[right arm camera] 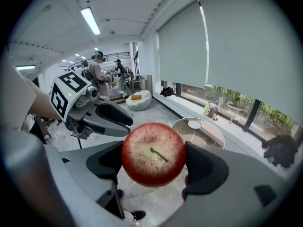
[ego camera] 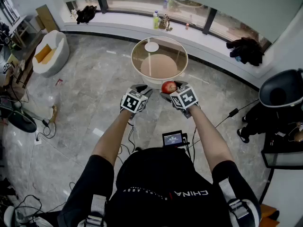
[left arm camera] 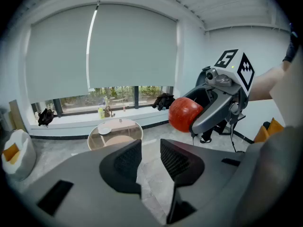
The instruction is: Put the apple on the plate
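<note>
A red apple [ego camera: 168, 87] sits between the pads of my right gripper [ego camera: 169, 90], which is shut on it in mid-air. In the right gripper view the apple [right arm camera: 153, 153] fills the jaws with its stem facing the camera. My left gripper [ego camera: 142, 90] hovers just left of it, jaws a little apart and holding nothing; floor shows through the gap [left arm camera: 150, 160]. From the left gripper view the apple [left arm camera: 185, 115] hangs up and to the right. A small white plate [ego camera: 151, 47] lies on a round glass table [ego camera: 182, 63] ahead of both grippers, some way beyond them.
A white armchair [ego camera: 49, 53] stands at the far left. Bottles [ego camera: 155, 20] and dark bags [ego camera: 245, 50] rest on the windowsill. Cables [ego camera: 45, 126] trail over the marble floor at left. A person in a dark helmet [ego camera: 279, 89] is at the right.
</note>
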`<state>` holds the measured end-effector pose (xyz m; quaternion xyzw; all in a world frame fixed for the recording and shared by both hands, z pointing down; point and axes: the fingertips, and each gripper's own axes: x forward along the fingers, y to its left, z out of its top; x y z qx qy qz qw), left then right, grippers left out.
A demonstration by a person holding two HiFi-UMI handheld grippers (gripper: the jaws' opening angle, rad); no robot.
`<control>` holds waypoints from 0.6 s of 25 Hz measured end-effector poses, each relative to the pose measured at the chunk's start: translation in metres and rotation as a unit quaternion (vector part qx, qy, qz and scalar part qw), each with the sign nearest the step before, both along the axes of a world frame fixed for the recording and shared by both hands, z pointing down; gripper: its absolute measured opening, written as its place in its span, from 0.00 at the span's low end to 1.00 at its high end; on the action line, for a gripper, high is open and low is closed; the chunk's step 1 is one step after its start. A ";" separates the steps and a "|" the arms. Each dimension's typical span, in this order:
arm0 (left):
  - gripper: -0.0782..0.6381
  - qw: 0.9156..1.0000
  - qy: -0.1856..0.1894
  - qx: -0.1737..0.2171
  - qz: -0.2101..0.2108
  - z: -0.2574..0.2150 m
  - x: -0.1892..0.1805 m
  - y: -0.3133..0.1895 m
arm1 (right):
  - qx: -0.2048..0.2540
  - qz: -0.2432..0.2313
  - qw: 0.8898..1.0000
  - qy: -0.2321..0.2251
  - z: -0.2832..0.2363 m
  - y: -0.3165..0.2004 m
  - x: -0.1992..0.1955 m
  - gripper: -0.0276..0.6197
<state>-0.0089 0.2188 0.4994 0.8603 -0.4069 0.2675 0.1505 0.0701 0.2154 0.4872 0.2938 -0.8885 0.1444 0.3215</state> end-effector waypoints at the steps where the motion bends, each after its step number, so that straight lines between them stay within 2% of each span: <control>1: 0.30 1.000 0.002 0.002 0.000 -0.001 0.002 0.000 | 0.000 0.000 1.000 -0.001 -0.002 -0.002 -0.002 0.64; 10: 0.30 1.000 -0.005 -0.001 0.018 0.005 0.010 0.011 | -0.016 -0.003 1.000 -0.010 0.006 -0.001 -0.011 0.64; 15: 0.30 1.000 -0.004 -0.006 0.023 0.004 0.010 0.008 | -0.038 0.006 0.998 -0.042 0.002 -0.002 -0.011 0.64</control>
